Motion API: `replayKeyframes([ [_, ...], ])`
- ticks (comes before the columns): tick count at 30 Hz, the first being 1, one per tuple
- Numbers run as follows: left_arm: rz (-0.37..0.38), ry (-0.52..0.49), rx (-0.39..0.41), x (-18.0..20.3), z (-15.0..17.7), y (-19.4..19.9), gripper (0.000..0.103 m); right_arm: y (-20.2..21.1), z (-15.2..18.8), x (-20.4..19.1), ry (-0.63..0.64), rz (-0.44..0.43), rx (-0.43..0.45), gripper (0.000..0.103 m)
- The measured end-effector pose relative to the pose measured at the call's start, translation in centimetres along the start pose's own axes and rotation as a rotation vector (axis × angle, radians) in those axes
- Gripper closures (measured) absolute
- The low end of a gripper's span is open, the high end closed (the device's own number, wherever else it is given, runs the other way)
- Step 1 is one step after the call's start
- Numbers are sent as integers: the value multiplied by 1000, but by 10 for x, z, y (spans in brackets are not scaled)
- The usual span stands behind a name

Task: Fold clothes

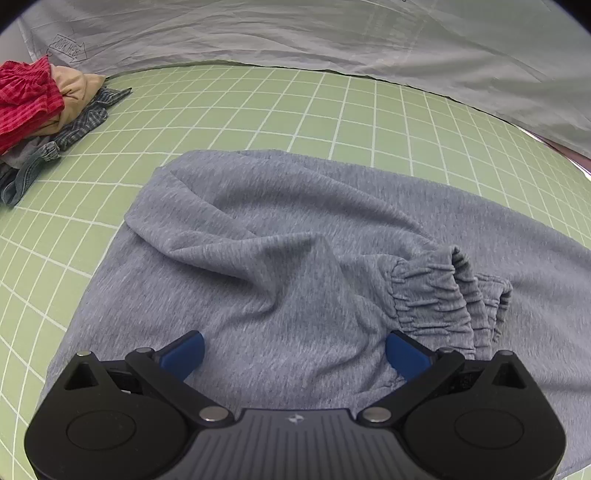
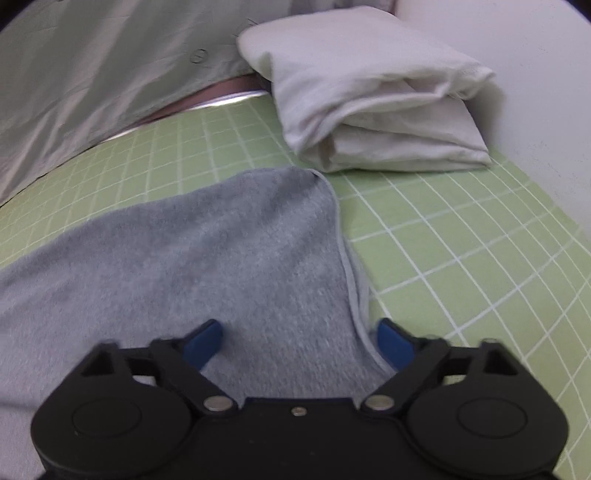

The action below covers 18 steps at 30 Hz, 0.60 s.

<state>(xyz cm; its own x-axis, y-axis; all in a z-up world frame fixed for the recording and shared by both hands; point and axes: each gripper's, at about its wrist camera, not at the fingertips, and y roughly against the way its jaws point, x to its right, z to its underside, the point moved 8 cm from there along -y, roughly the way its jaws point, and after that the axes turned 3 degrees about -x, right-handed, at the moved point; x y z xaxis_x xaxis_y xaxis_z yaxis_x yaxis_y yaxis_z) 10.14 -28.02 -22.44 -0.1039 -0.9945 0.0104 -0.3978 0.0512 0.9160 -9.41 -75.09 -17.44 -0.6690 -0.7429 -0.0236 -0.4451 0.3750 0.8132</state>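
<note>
A grey sweat garment [image 1: 288, 240] lies crumpled on the green gridded mat [image 1: 258, 103], its gathered elastic cuffs [image 1: 443, 288] folded over to the right. My left gripper [image 1: 295, 338] hovers just above the garment's near part, jaws spread wide with nothing pinched. In the right wrist view the same grey garment [image 2: 221, 251] ends in a hemmed edge [image 2: 351, 280] that runs down between the blue fingers of my right gripper [image 2: 300, 326]. Those jaws stand partly apart over the cloth, the right finger close beside the hem.
A pile of unfolded clothes [image 1: 33, 103], red, tan and plaid, sits at the mat's far left. A folded white cloth [image 2: 369, 103] rests at the far right of the mat [image 2: 461, 240]. A pale grey sheet [image 1: 295, 33] hangs behind the mat's far edge.
</note>
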Motion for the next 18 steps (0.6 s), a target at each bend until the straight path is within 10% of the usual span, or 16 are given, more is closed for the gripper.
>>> replayKeyframes([
  [1, 2, -1, 0, 0, 0, 0, 0, 3, -2, -4, 12, -21, 0, 69],
  [3, 5, -2, 0, -1, -1, 0, 0, 5, -5, -8, 5, -58, -20, 90],
  [18, 51, 95, 137, -73, -9, 62, 0, 107, -52, -139, 252, -59, 196, 92],
])
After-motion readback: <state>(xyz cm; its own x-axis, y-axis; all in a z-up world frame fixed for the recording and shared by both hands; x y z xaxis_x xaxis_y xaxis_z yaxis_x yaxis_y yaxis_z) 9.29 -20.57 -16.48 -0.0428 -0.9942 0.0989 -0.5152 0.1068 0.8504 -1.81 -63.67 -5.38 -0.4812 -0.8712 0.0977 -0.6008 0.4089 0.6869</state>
